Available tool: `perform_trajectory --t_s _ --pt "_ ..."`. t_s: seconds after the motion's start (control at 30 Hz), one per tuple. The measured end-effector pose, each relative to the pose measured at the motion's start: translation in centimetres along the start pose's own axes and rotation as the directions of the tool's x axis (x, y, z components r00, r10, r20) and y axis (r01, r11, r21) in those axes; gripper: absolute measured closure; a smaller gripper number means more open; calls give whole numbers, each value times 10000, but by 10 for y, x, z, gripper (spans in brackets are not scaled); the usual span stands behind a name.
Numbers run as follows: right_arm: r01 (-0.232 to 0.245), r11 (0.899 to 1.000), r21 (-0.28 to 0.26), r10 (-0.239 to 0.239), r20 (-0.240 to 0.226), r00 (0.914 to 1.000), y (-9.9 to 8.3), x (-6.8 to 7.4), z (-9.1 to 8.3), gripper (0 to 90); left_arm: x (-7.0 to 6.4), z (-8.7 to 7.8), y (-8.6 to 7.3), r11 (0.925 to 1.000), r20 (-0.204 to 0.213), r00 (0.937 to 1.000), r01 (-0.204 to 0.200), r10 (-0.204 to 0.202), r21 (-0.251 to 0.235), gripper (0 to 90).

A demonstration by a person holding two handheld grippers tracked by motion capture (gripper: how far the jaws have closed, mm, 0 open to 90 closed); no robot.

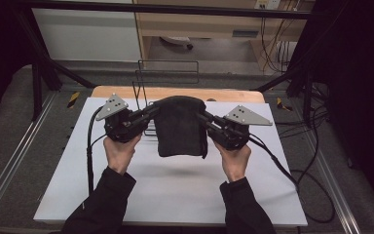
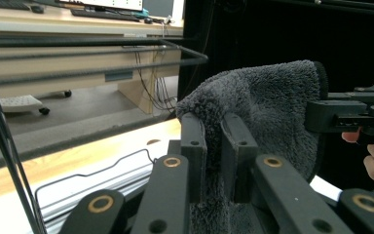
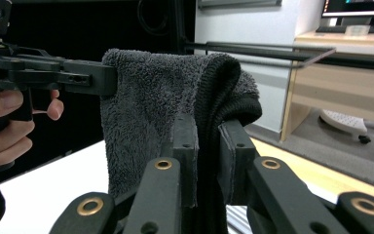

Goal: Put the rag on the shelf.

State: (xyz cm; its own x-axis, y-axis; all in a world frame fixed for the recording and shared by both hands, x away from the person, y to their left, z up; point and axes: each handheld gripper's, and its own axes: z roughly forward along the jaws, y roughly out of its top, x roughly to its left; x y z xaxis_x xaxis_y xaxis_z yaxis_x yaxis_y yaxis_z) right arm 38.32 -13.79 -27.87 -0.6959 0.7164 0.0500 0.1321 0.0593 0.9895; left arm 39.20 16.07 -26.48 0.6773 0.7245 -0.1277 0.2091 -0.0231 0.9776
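A dark grey fluffy towel (image 1: 181, 127) hangs folded in the air above the white table top (image 1: 175, 195), held up between both grippers. My left gripper (image 1: 152, 111) is shut on the towel's upper left corner (image 2: 213, 146). My right gripper (image 1: 200, 116) is shut on its upper right corner (image 3: 207, 146), where a knitted black hem (image 3: 219, 87) shows. In the left gripper view the towel (image 2: 268, 107) drapes over the jaws and the other gripper (image 2: 350, 114) grips its far edge. The right gripper view has the towel (image 3: 151, 102) hanging down with the other gripper (image 3: 53, 75) at its far side.
A black wire rack (image 1: 168, 78) stands at the table's far edge behind the towel. Black frame bars (image 1: 39, 73) rise at both back corners. Cables (image 1: 311, 165) trail off the right side. The wooden table edge (image 1: 126, 91) lies beyond the white top.
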Motion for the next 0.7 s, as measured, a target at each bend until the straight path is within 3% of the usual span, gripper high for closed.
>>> perform_trajectory --t_s 0.5,0.7 --pt "588 9940 -920 -566 269 9980 32 4 8 798 4 -3 34 9963 -228 9997 -87 67 -855 811" --pt "704 9897 -1245 -667 339 9972 47 6 12 798 7 -5 45 9910 -268 9996 -33 -3 -1335 811"
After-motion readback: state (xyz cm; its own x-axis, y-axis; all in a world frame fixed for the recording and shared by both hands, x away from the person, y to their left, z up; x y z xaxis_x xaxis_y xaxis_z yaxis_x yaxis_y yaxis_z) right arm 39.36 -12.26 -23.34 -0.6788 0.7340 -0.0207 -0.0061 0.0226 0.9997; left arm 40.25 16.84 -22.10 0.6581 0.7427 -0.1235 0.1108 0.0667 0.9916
